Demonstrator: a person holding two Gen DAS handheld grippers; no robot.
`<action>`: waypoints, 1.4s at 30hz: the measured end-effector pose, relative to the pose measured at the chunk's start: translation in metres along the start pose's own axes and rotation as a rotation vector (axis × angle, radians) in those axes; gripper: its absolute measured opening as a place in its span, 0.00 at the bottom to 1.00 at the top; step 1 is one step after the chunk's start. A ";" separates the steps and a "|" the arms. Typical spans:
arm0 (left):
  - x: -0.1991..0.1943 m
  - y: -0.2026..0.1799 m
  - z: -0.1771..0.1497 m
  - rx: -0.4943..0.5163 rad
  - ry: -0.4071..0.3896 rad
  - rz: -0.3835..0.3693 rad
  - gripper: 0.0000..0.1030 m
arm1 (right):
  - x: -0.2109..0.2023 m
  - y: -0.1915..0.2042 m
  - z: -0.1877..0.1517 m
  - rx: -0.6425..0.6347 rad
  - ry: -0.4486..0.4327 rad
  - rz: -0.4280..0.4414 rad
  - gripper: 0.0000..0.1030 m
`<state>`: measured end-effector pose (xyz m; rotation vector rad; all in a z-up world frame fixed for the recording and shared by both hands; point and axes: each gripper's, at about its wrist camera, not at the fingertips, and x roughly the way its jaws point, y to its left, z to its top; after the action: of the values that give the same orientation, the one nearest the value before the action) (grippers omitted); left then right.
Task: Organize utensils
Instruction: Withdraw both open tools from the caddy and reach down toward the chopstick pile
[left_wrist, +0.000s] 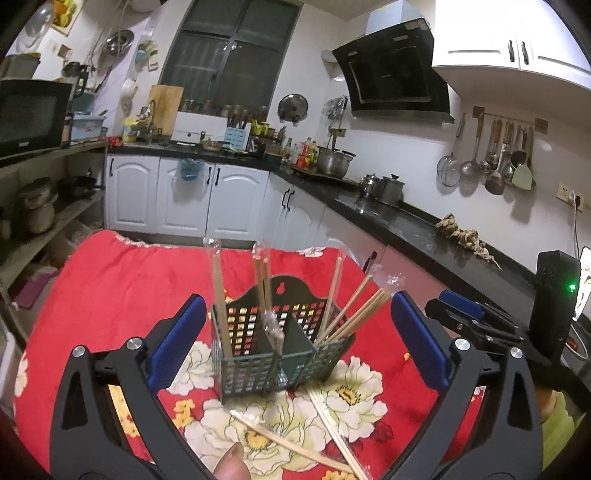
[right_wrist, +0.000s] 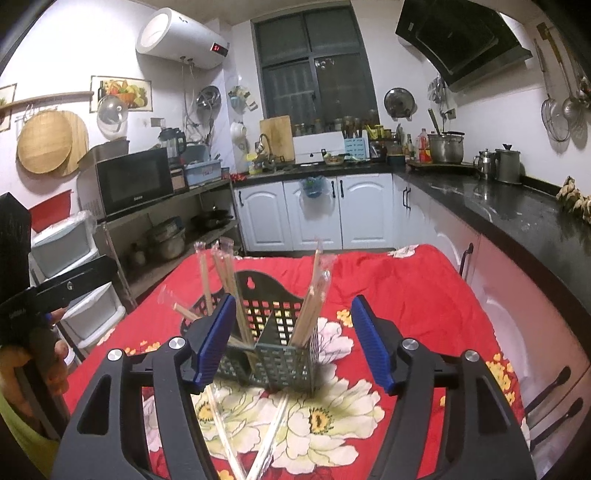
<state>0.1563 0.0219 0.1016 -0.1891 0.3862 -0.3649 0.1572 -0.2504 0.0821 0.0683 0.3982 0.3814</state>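
Caddy (left_wrist: 275, 343), dark perforated plastic with a centre divider, stands upright on the red floral cloth (left_wrist: 110, 280) over the desk, near the middle of both views. Wrapped chopsticks (left_wrist: 218, 291) already stand in it: a few upright in the left compartment, a bundle (left_wrist: 354, 314) leaning outward in the right one. Judged roughly two-thirds done. Left to do: several loose chopsticks (left_wrist: 325, 428) lie crossed on the cloth just in front of the caddy, nearest the cameras; the exact count cannot be told because the wrappers overlap. Left gripper (left_wrist: 297, 343) has its jaws wide, nothing between the pads, caddy framed in the gap but apart from them. Right gripper (right_wrist: 293, 343) has jaws moderately open, likewise empty; its left pad overlaps the caddy's edge in view, contact cannot be told. Both point slightly downward at the caddy. Next step, by judgement: drop toward the loose pairs in front.
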 end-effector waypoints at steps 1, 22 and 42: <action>-0.001 0.001 -0.003 -0.002 0.004 0.002 0.90 | 0.001 0.001 -0.002 0.001 0.006 0.003 0.61; 0.028 0.033 -0.068 -0.089 0.200 0.060 0.90 | 0.021 0.002 -0.036 -0.012 0.123 0.011 0.61; 0.070 0.073 -0.119 -0.265 0.384 0.067 0.59 | 0.076 -0.004 -0.068 -0.041 0.295 0.011 0.58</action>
<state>0.1915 0.0487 -0.0481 -0.3654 0.8193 -0.2823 0.1971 -0.2257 -0.0088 -0.0263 0.6816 0.4117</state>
